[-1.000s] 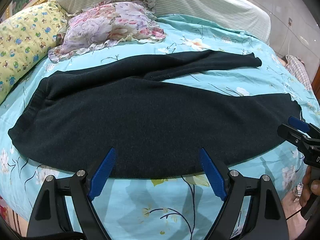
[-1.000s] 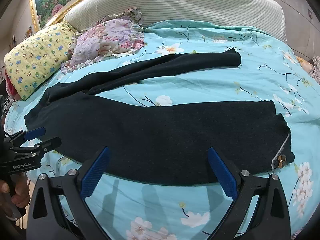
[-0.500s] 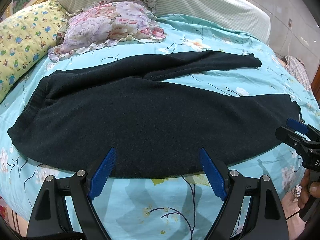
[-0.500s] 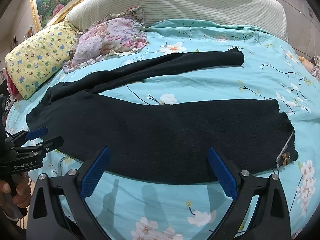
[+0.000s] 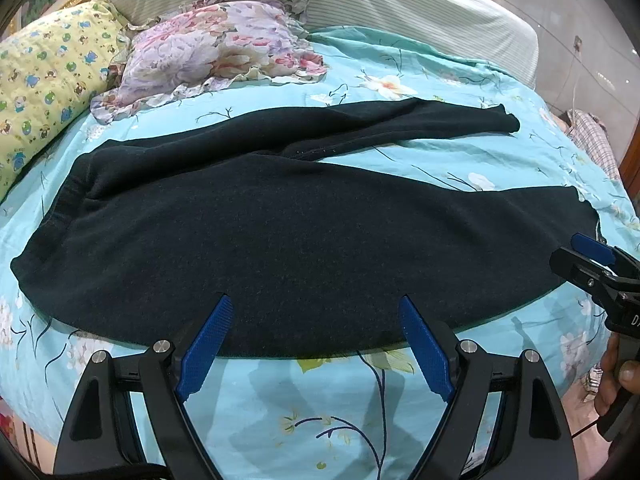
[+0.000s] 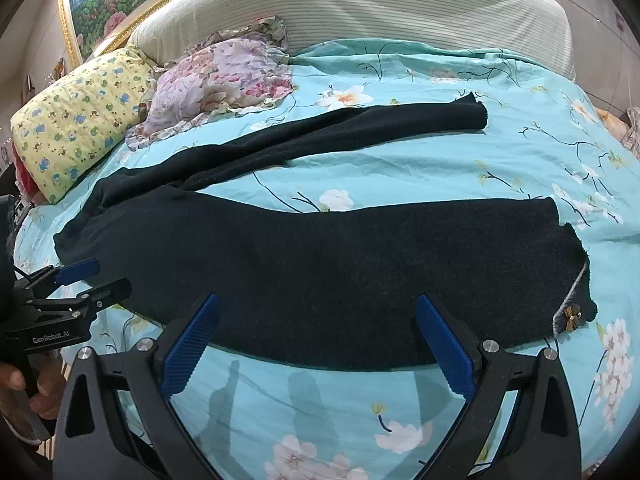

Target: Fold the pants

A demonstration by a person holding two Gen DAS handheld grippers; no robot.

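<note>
Pants spread flat; we hold both grippers over the near edge.
Left gripper (image 5: pixel 314 322) fingers spread wide, empty, dark pants (image 5: pixel 280 240) just beyond their tips on the bedspread (image 5: pixel 280 400); right gripper (image 6: pixel 316 322) likewise released.

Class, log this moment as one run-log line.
stage: pre-grasp | pants: flat, legs apart | left tool: open, empty | right tool: open, empty

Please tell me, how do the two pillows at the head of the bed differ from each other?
The yellow pillow carries small cartoon prints, while the floral pillow shows large pink and purple flowers. The floral pillow has a ruffled edge; the yellow pillow has none visible. The yellow pillow lies nearer the bed's edge, the floral pillow nearer the middle. Both rest against the striped headboard.
</note>
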